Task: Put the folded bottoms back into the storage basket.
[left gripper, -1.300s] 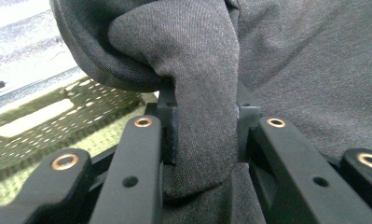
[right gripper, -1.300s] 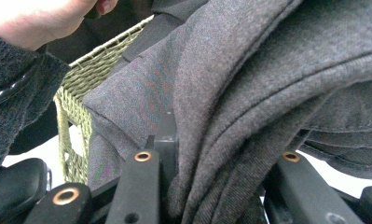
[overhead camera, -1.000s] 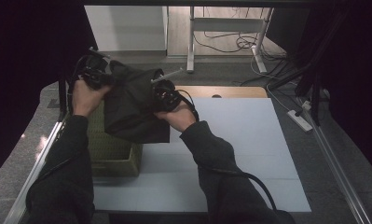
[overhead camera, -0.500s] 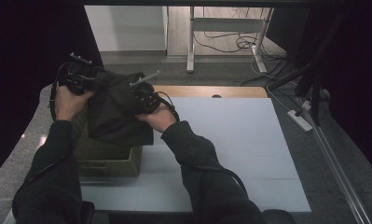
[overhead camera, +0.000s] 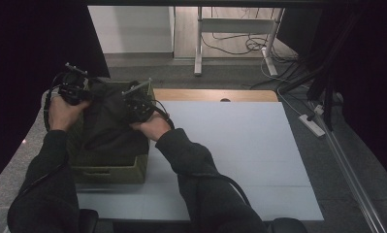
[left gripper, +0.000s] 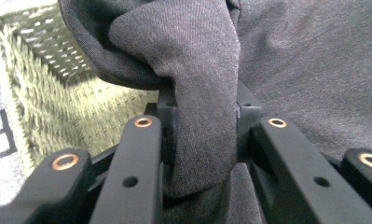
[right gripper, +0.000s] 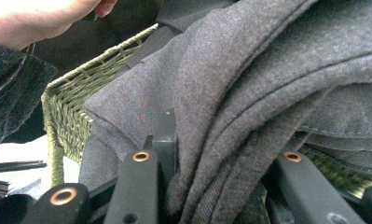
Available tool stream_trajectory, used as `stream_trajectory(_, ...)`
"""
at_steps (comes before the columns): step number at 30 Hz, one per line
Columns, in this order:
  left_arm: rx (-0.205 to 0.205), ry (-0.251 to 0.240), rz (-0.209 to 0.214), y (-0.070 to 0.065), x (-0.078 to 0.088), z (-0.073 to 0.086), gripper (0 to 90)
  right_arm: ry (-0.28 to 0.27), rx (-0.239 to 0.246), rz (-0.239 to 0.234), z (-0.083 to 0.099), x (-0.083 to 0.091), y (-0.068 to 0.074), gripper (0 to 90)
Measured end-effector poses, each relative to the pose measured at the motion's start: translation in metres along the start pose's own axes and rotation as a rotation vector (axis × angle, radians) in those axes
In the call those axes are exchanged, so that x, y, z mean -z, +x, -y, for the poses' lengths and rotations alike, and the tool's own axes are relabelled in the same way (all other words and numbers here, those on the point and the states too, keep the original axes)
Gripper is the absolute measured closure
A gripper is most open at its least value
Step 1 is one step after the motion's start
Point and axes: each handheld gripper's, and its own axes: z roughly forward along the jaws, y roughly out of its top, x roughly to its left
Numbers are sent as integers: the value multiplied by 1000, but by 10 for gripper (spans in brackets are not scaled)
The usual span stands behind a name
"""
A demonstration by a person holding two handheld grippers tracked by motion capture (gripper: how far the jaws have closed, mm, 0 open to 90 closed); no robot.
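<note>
A dark grey garment [overhead camera: 108, 121] hangs folded between both grippers and drapes down into a green woven basket [overhead camera: 111, 172] at the table's left. My left gripper [overhead camera: 74, 90] holds its far left corner, jaws shut on a fold of the garment [left gripper: 200, 107]. On the right side, my right gripper [overhead camera: 138, 104] is shut on another bunched fold of the garment [right gripper: 211, 140]. The basket wall [left gripper: 48, 102] shows just beyond the cloth in the left gripper view, and the basket rim [right gripper: 81, 88] sits under the cloth in the right gripper view.
A white table top [overhead camera: 230, 145] stretches to the right of the basket. A wooden strip [overhead camera: 215, 94] runs along its far edge. A power strip [overhead camera: 312, 124] and cables lie on the floor at the right. A table leg frame [overhead camera: 198, 43] stands beyond.
Both hands have carried the garment left and downward, from above the table's left part to over the basket, where its lower end now sinks inside.
</note>
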Motion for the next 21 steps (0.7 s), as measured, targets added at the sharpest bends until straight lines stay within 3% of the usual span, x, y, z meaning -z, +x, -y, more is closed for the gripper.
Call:
stream_trajectory(15,38,63,-15,24,-14,25,707,50,-14,-5,10,-38,6,646)
stream_trajectory(21,37,89,-20,27,-29,31,695,84,9,38,17,-45,5,588)
